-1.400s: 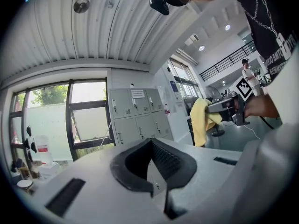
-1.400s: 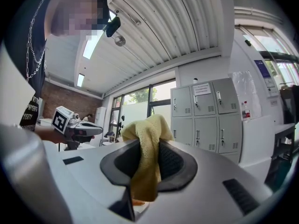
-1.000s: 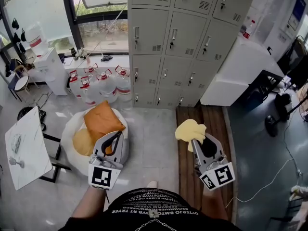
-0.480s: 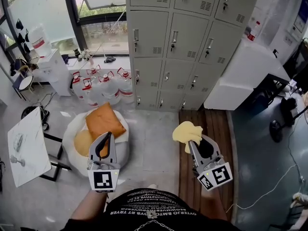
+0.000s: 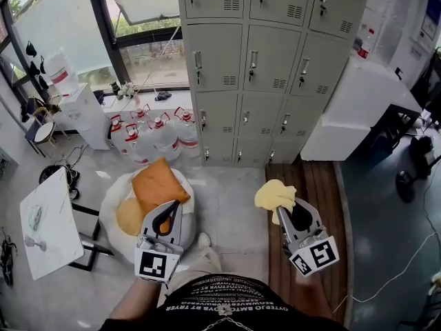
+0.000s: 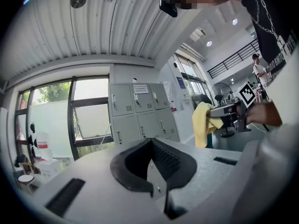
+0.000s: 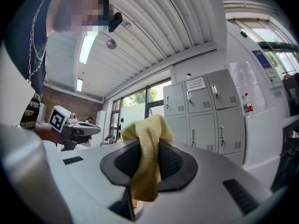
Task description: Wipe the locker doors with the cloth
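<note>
- Clamped between the jaws of the right gripper (image 7: 145,169): the yellow cloth (image 7: 148,139), bunched above the pads and hanging a little below them.
- Held in the air over the wooden floor strip (image 5: 313,185), well apart from the grey lockers (image 5: 256,67), touching none of the doors.
- Left gripper (image 6: 152,167) with jaws pressed together, nothing between them.
- Poised above an orange cushion (image 5: 158,185) lying on a round white seat (image 5: 109,202).
- Beside the lockers' left edge, below the window: a cluster of water jugs (image 5: 155,133).
- Near the floor's left edge: a white table (image 5: 45,223).
</note>
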Motion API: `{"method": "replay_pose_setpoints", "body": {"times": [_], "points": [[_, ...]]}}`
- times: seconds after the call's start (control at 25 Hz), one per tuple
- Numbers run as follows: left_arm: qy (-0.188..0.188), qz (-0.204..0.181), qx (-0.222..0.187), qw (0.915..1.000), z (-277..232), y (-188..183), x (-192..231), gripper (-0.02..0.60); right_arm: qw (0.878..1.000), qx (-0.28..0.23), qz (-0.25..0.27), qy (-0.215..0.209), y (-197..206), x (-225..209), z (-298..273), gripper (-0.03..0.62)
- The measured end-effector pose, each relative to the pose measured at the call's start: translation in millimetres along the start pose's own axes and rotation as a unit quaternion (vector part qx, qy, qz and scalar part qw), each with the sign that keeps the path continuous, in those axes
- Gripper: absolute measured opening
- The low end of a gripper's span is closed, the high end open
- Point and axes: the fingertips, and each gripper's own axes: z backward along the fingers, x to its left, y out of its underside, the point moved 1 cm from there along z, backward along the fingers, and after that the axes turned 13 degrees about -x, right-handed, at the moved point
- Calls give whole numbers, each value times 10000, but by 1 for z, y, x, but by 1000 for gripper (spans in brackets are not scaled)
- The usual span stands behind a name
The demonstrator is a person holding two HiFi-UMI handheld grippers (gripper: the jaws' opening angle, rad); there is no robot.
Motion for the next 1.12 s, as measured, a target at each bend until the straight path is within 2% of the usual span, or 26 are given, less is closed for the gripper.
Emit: {"method": "replay_pose_setpoints", "body": {"times": [0.16, 0.32, 0.48, 0.6, 0.76, 0.92, 1.12], "points": [[93, 12, -59, 9999, -19, 7, 13, -5, 10000, 36, -28, 83, 13, -5, -14, 83], [29, 154, -143, 9998, -45, 7, 35, -5, 9999, 69, -29, 144, 20, -16, -36, 83], [139, 83, -220, 9996, -70, 12, 52, -5, 9999, 35, 2, 134, 24, -24, -62, 83], [184, 34, -184, 9997, -87, 22, 64, -5, 9999, 58, -49, 155, 32, -33, -82, 83], [296, -254, -81, 9992, -110, 34, 77, -5, 9997, 178, -57, 179, 43, -45, -103, 83], [293, -84, -26, 9995, -130, 49, 94, -5, 9993, 259, -167, 211, 61, -56, -125, 83], [386, -69, 43, 9992, -149, 67, 104, -5, 9993, 326, -168, 28, 70, -58, -155, 83]]}}
